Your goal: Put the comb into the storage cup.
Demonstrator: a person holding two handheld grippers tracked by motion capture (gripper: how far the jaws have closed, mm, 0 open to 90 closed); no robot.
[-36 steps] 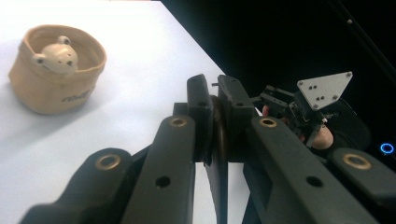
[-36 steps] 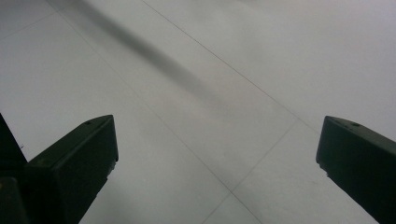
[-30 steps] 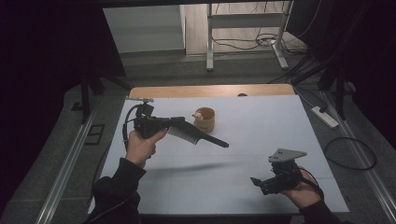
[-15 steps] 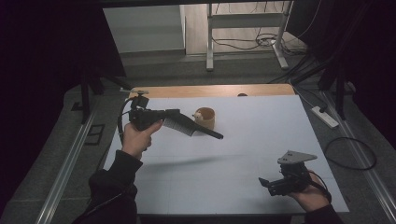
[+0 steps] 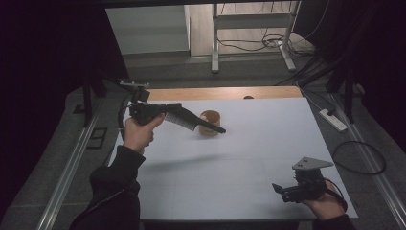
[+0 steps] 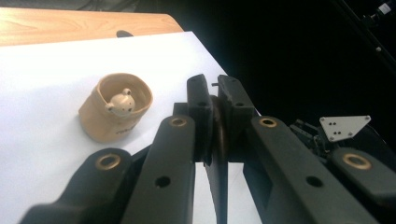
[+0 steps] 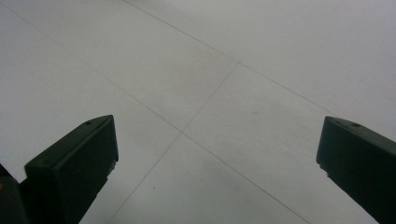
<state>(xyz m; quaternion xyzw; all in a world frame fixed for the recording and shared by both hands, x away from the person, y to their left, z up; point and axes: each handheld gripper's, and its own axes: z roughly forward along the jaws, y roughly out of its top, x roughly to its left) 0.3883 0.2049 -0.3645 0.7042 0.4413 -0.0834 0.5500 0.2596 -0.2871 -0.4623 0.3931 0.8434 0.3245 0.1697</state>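
Observation:
A tan cup (image 5: 209,115) with a small bear figure inside (image 6: 120,102) stands on the white table (image 5: 249,158), near its far left. My left gripper (image 5: 222,130) is held level above the table, its tip reaching past the cup on the camera's side. In the left gripper view its jaws (image 6: 215,86) are pressed together, and the cup sits to their left, apart from them. My right gripper (image 5: 278,188) rests low at the table's near right corner with its grey plate on top. Its jaws (image 7: 217,154) stand wide apart over bare table, nothing between them.
A wooden strip (image 5: 220,92) runs along the table's far edge. A power strip (image 5: 332,120) and cables lie on the floor to the right. A metal frame (image 5: 215,38) stands behind the table. Dark floor surrounds the table on both sides.
My left hand has lifted and drawn back toward the far left with its gripper shut. The right hand has slid to the right along the near edge.

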